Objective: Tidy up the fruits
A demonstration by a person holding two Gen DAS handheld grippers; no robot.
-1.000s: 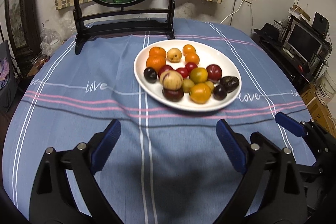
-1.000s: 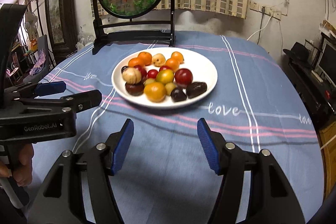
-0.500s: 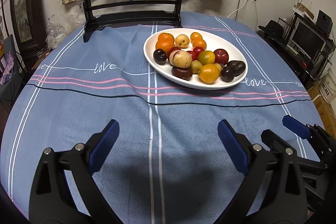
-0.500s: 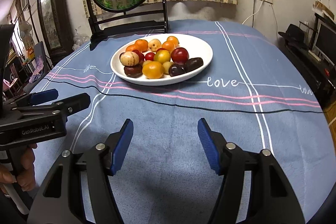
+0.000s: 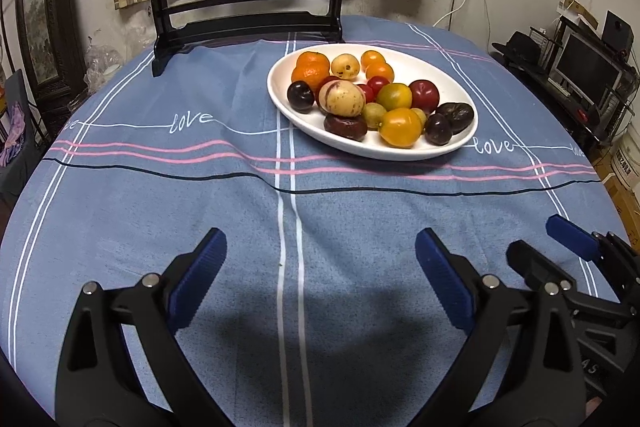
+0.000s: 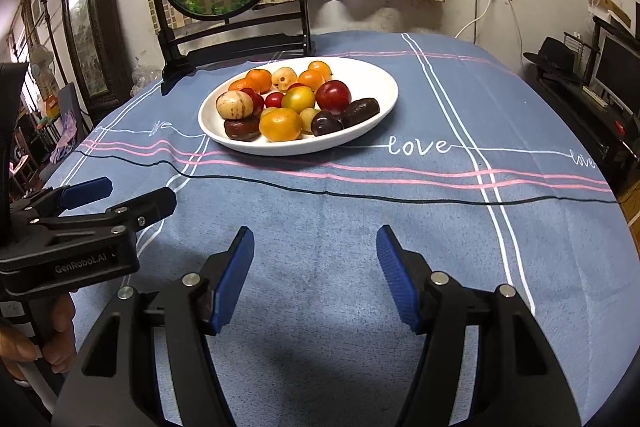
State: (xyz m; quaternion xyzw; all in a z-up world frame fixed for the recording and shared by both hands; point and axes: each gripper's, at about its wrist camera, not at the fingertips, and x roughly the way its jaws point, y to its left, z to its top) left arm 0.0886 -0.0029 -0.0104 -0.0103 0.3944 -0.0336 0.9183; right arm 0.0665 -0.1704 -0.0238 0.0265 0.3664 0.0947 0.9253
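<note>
Both the left gripper [image 5: 320,267] and right gripper [image 6: 315,267] hover released near the table's front edge, with the plate [image 6: 384,83] of fruits [image 6: 280,125] well ahead toward its far edge, nearer the right.

The word "love" is stitched in white script on my blue tablecloth [image 5: 120,187], once left of the white plate [image 5: 400,149] and again just right of it, with a third partly cut off at the far right edge. From my right side, "GenRobot.AI" reads in pale letters on the black body of my left hand-held gripper [image 6: 120,197].
</note>
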